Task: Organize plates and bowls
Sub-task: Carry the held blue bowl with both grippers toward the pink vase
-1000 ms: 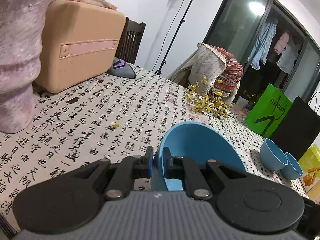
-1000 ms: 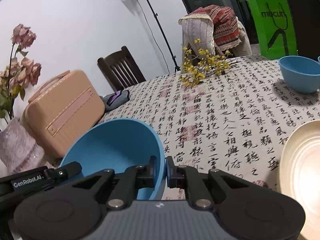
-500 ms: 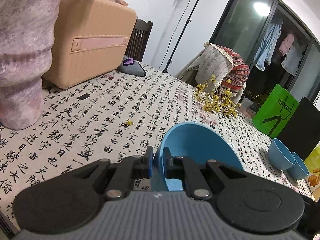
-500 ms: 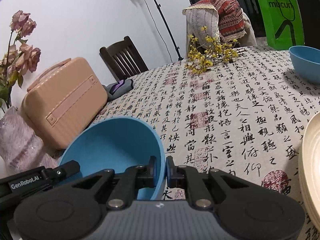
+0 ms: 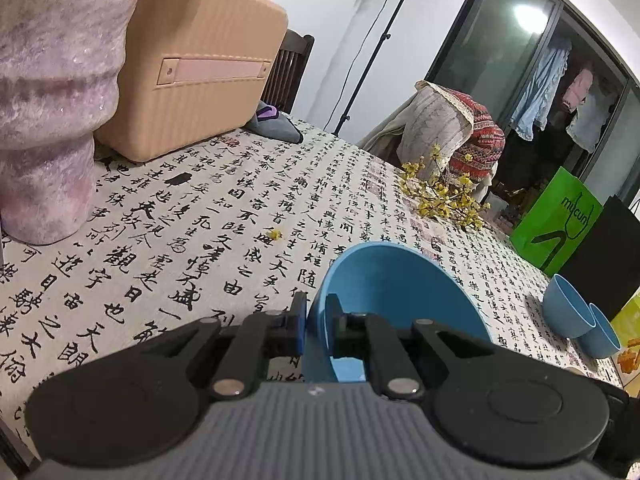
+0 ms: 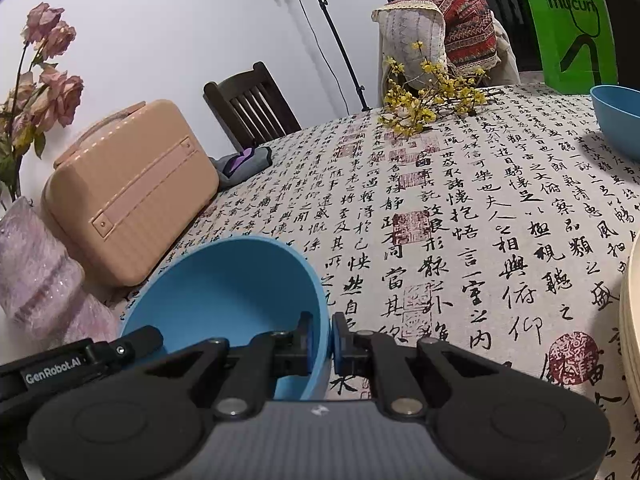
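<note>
Both grippers hold one large blue bowl. My left gripper [image 5: 316,320] is shut on the bowl's [image 5: 396,284] left rim. My right gripper [image 6: 320,340] is shut on the same bowl's [image 6: 228,280] right rim; the left gripper's body [image 6: 80,356] shows at its far side. The bowl hangs low over the table. Two smaller blue bowls [image 5: 576,316] sit nested at the table's right side; one shows in the right wrist view [image 6: 618,114]. A cream plate stack [image 6: 632,320] is at the right edge.
A tablecloth with black calligraphy [image 6: 460,208] covers the table. A peach case [image 5: 192,64], a pink fuzzy vase [image 5: 48,92], yellow flower sprigs [image 5: 444,196], a grey-purple pouch [image 5: 272,120], a green bag [image 5: 556,220] and wooden chairs [image 6: 252,104] stand around.
Both grippers have carried the bowl left and lower, toward the vase and peach case. The plate stack has slid toward the right edge of the right wrist view.
</note>
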Action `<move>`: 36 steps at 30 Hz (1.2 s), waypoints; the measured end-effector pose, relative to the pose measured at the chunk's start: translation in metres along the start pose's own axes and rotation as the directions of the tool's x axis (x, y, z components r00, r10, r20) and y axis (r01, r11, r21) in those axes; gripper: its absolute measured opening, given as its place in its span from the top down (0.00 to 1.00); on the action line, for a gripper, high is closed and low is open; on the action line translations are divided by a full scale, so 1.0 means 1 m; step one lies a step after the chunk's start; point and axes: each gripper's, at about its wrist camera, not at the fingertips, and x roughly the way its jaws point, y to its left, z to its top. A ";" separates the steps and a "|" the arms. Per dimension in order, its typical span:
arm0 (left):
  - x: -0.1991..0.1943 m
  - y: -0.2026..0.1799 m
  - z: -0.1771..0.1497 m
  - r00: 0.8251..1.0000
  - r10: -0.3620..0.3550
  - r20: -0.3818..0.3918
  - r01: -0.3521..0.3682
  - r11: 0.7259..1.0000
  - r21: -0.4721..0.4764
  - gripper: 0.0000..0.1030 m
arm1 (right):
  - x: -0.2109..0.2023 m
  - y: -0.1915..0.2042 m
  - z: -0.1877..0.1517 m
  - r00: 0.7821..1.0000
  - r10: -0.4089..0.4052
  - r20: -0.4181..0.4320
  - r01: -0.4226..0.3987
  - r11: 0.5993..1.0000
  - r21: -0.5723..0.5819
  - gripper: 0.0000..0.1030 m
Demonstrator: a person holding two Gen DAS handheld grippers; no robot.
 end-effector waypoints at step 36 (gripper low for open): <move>0.013 0.006 -0.009 0.999 -0.013 -0.029 0.012 1.000 -0.020 0.89 | 0.010 -0.003 -0.003 1.000 -0.007 -0.016 0.007 1.000 0.000 0.86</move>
